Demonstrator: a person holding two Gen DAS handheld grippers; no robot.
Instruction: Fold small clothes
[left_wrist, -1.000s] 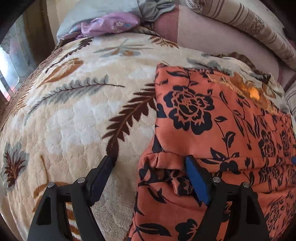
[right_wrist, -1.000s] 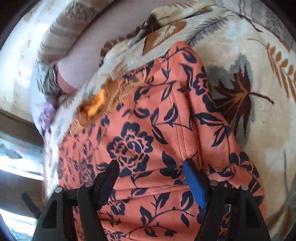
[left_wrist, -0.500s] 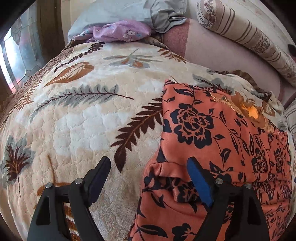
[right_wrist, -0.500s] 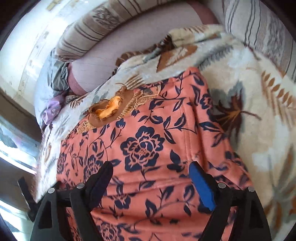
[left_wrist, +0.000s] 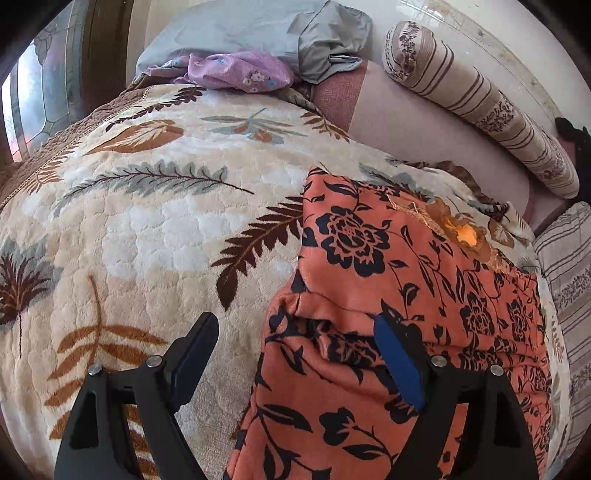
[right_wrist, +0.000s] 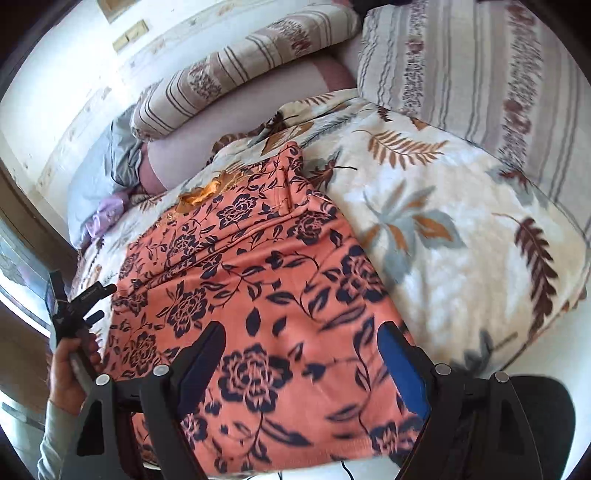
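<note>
An orange garment with dark blue flowers (left_wrist: 388, 258) lies flat on a cream blanket with a leaf print (left_wrist: 147, 240). Its near left corner is folded over in a bunched flap. My left gripper (left_wrist: 293, 321) hangs open over that left edge, one finger above the blanket and the blue pad (left_wrist: 397, 365) above the cloth, gripping nothing. In the right wrist view the garment (right_wrist: 258, 266) fills the middle. My right gripper (right_wrist: 301, 328) stands open above its near hem, empty. The left gripper (right_wrist: 83, 299) shows at the far left, held by a hand (right_wrist: 68, 373).
A purple flowered cloth (left_wrist: 240, 70) and a grey-blue pillow (left_wrist: 258, 29) lie at the head of the bed. A striped bolster (left_wrist: 480, 103) and a striped pillow (right_wrist: 480, 66) border the blanket. A window (left_wrist: 37, 92) is at the left. A dark rounded object (right_wrist: 543, 406) sits near right.
The right gripper has drawn far back from the garment and opened a little wider, so much more of the bed shows. The left gripper has backed off slightly.
</note>
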